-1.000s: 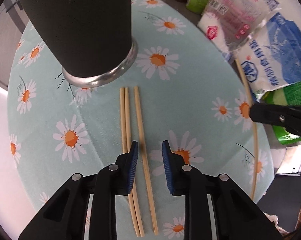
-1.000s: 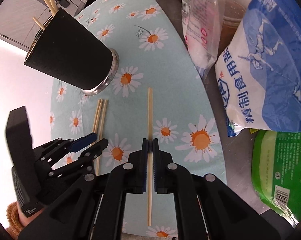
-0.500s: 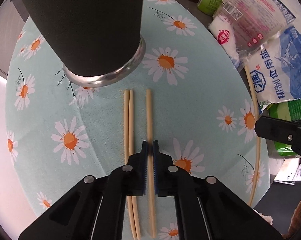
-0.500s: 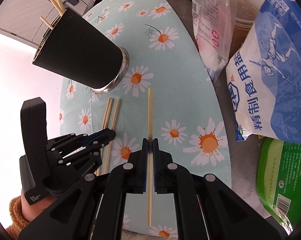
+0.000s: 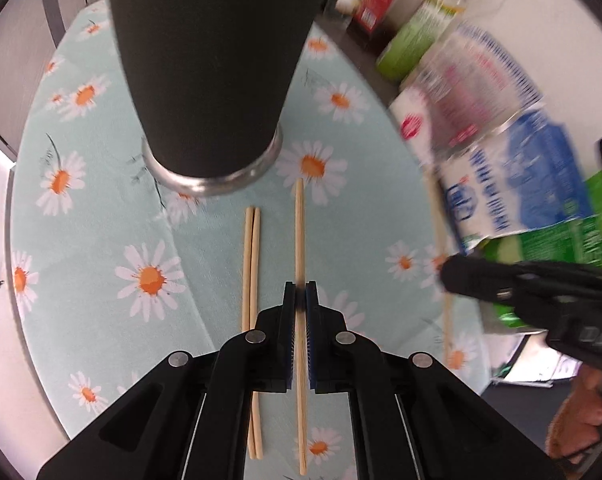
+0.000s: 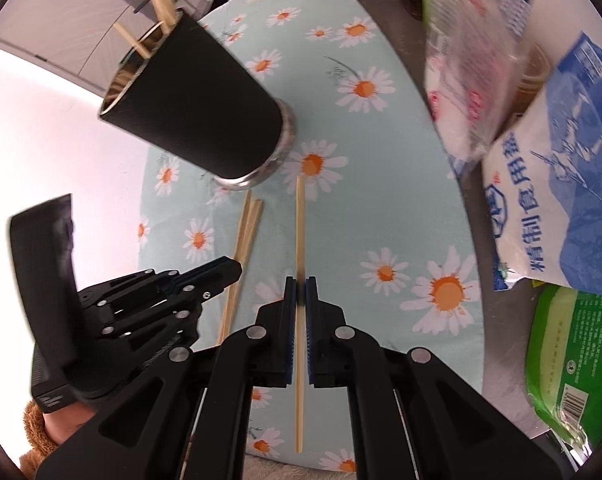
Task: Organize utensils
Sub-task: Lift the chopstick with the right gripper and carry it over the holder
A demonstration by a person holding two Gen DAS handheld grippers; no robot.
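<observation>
A tall black cup (image 5: 213, 68) with a steel base stands on the daisy-print mat (image 5: 101, 200); in the right wrist view the cup (image 6: 197, 108) holds several wooden chopsticks (image 6: 157, 4). My left gripper (image 5: 299, 292) is shut on one chopstick (image 5: 299, 236), lifted just in front of the cup. Two more chopsticks (image 5: 251, 264) lie side by side on the mat to its left. My right gripper (image 6: 299, 290) is shut on another chopstick (image 6: 299, 232), held above the mat. The left gripper (image 6: 225, 270) shows at the lower left of the right wrist view.
A blue-and-white salt bag (image 6: 557, 200), a clear bag of white grains (image 6: 469, 64) and a green packet (image 6: 577, 360) crowd the mat's right edge. Bottles and jars (image 5: 385, 4) stand at the back. The right gripper (image 5: 501, 284) reaches in from the right.
My left gripper closed on the single chopstick and lifted it away from the other two. My right gripper rose with its chopstick and moved toward the cup.
</observation>
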